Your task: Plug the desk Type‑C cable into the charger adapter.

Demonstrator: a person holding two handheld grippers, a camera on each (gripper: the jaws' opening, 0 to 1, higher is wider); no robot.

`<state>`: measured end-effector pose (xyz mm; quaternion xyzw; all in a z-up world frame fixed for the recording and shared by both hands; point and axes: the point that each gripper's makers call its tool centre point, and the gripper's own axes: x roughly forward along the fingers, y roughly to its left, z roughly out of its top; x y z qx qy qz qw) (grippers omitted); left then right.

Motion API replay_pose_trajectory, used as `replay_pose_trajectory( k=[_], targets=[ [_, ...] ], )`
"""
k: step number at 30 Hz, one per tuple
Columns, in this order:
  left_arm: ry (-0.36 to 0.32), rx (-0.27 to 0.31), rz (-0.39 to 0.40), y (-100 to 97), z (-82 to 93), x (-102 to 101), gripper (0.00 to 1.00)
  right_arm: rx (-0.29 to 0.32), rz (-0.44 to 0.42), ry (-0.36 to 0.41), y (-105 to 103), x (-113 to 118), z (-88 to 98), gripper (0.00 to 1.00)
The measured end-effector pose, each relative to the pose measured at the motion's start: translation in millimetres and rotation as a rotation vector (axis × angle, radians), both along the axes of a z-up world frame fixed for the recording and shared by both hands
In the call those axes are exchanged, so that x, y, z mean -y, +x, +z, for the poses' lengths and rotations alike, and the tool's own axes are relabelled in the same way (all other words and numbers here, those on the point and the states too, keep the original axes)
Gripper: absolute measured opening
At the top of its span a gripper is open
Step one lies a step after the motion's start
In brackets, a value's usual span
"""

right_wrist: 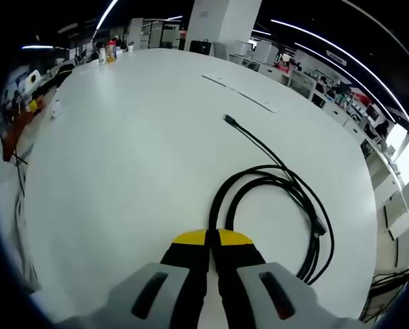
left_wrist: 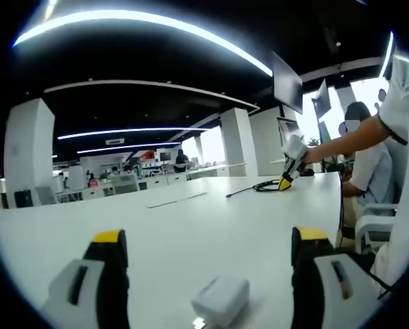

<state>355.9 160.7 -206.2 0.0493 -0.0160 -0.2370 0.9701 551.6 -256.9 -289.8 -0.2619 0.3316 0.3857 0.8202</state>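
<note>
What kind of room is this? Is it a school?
More likely a big open-plan office: a long white desk, rows of workstations in the background, strip lights on a dark ceiling, and a monitor mounted overhead.

No text, label, brand or number can be read on anything in either view.

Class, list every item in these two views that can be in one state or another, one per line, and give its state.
Left gripper: open, jaws astride the charger adapter.
Charger adapter: lying on the table, nothing plugged in.
Right gripper: shut, at the cable's coil.
Type-C cable: loosely coiled, plug end free on the table.
</note>
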Motion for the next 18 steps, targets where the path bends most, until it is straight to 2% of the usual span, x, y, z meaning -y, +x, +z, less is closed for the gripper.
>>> replay_pose_trajectory(
  k=[5, 9, 12, 15, 18],
  targets=[
    [-0.011, -0.009, -0.002, 0.5, -2.3, -1, 1.00, -0.011, -0.002, 0.032, -1, 1, 3.9, 0.01],
    [-0.010, -0.018, -0.003, 1.1, -5.0, -1, 1.00, -0.021, -0.002, 0.047, -21, -8, 4.2, 0.01],
    [-0.010, -0.015, -0.002, 1.0, -4.5, -1, 1.00, -0.031, -0.003, 0.074, -43, -20, 4.5, 0.01],
    [-0.007, -0.020, -0.003, 1.0, -5.5, -1, 1.00, -0.073, -0.013, 0.111, -53, -24, 2.9, 0.01],
    [-0.002, -0.026, -0.006, 1.1, -7.6, -1, 1.00, -0.087, -0.011, 0.118, -59, -25, 1.4, 0.01]
  ],
)
